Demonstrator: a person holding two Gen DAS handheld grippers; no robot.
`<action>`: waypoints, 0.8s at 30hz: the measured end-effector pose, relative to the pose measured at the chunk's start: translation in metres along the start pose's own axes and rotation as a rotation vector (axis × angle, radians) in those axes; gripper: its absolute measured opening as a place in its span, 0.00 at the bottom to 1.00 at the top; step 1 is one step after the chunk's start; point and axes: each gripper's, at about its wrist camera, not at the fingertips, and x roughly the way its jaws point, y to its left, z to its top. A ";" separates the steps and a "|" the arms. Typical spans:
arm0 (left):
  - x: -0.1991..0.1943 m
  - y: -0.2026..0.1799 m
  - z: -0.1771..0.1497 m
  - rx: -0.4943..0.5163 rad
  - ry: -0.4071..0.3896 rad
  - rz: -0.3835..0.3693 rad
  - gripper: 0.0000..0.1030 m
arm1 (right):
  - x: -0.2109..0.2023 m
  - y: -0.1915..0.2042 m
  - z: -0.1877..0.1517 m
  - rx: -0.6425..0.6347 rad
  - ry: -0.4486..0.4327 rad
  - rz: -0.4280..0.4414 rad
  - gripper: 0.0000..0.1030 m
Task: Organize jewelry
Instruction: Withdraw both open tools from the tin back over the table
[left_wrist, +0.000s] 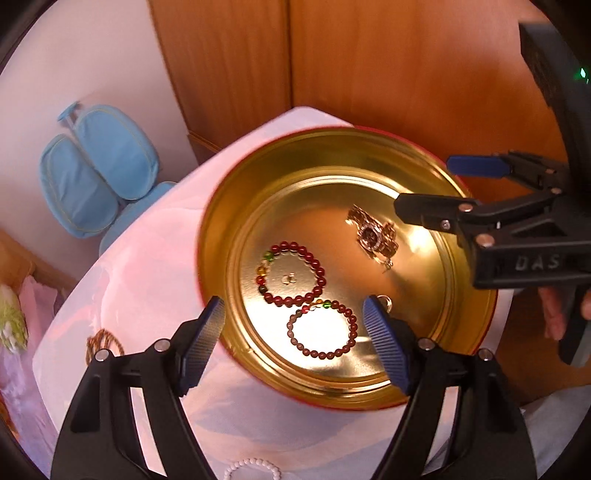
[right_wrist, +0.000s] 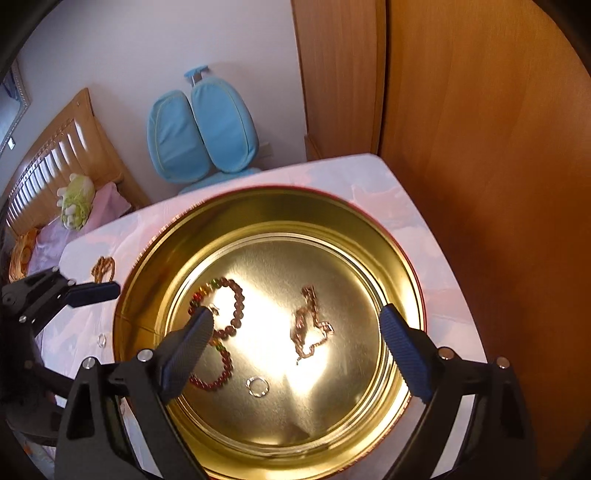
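A wooden wardrobe (right_wrist: 480, 147) stands behind the white-clothed table (left_wrist: 147, 266), with a blue chair (right_wrist: 199, 133) beyond. On the table sits a round gold tin (left_wrist: 221, 206); inside lie two red bead bracelets (left_wrist: 293, 273), a gold watch (left_wrist: 373, 236) and a small ring (right_wrist: 258, 386). A brown bead bracelet (right_wrist: 103, 268) lies outside, left of the tin. The left gripper (left_wrist: 295, 332) and right gripper (right_wrist: 295, 354) hover above the tin, jaws spread, gripping nothing.

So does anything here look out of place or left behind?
Yes. A brown beaded string, a small ring and a white bead bracelet lie on the cloth outside the gold tin, while two red bracelets and a watch sit inside.
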 end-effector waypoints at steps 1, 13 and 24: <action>-0.005 0.005 -0.004 -0.021 -0.017 0.004 0.74 | -0.002 0.005 0.001 -0.007 -0.017 0.020 0.90; -0.052 0.094 -0.097 -0.346 -0.084 0.146 0.78 | -0.002 0.075 0.018 -0.132 -0.102 0.232 0.90; -0.071 0.156 -0.197 -0.622 0.000 0.259 0.78 | 0.010 0.143 0.011 -0.273 -0.062 0.365 0.90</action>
